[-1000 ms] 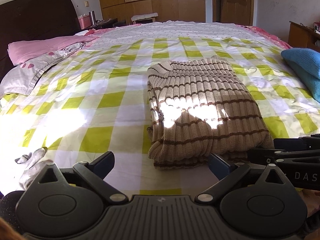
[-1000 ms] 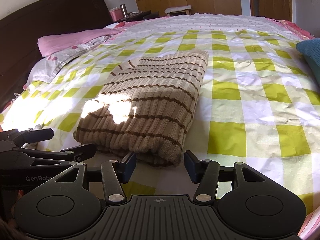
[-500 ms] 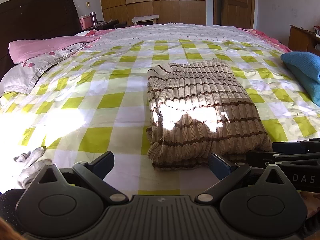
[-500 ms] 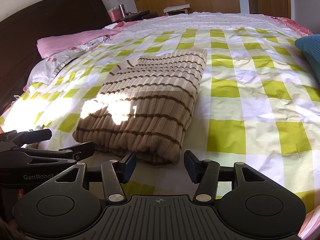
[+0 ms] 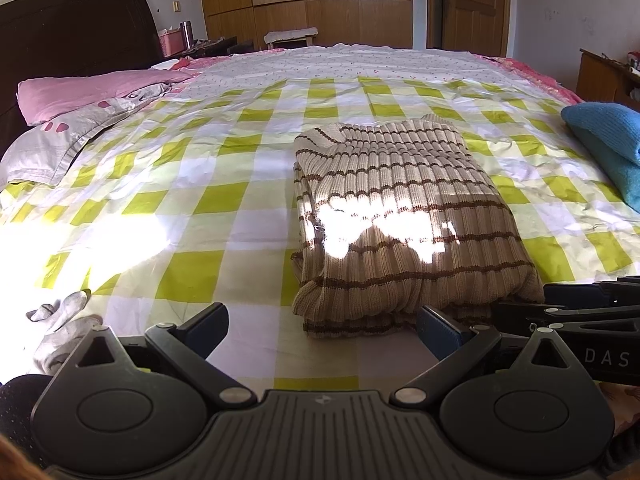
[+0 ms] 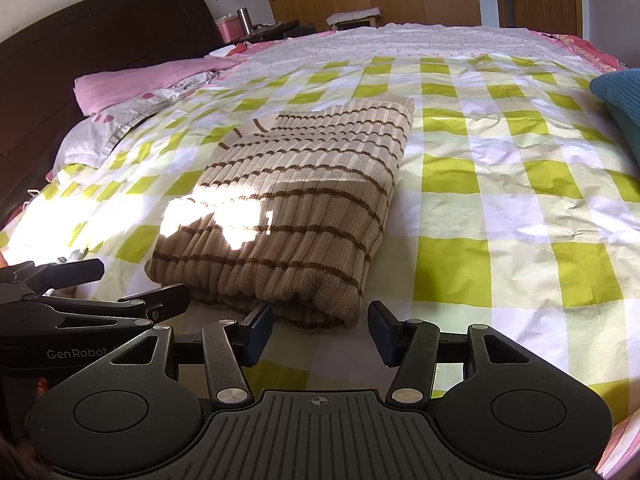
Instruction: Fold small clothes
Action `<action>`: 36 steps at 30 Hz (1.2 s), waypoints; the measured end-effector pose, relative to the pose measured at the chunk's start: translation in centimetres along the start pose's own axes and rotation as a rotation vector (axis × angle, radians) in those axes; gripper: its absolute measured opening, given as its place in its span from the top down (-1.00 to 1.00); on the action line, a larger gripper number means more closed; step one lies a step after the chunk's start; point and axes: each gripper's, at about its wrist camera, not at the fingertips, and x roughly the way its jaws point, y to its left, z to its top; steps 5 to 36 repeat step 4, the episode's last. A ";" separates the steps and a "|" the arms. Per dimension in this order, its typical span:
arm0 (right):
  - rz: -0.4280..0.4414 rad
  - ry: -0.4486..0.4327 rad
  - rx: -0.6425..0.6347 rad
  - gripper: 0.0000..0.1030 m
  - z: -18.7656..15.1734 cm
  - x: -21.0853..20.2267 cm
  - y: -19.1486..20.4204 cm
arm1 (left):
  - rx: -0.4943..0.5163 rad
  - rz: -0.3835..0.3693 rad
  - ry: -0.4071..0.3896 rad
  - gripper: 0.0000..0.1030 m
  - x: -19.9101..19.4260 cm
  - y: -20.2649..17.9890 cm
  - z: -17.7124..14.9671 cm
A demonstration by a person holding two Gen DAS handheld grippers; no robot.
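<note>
Little is seen to have changed across the last second on the bed; the folded striped sweater lies as before, so the fold is judged finished; wide open checked cover is left on either side of it; the left gripper and right gripper are kept just short of its near hem, jaws spread, nothing pinched.

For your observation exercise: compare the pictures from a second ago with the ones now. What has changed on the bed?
Nothing visibly changed. The folded striped sweater lies where it was, and both tools, left and right, hang open just short of it, holding nothing.
</note>
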 end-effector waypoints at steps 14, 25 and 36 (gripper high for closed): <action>0.000 0.001 0.001 -0.03 0.0 0.0 0.0 | -0.001 -0.001 0.001 -1.00 0.0 0.1 0.0; 0.000 0.001 0.001 -0.03 0.0 0.0 0.0 | -0.001 -0.001 0.001 -1.00 0.0 0.1 0.0; 0.000 0.001 0.001 -0.03 0.0 0.0 0.0 | -0.001 -0.001 0.001 -1.00 0.0 0.1 0.0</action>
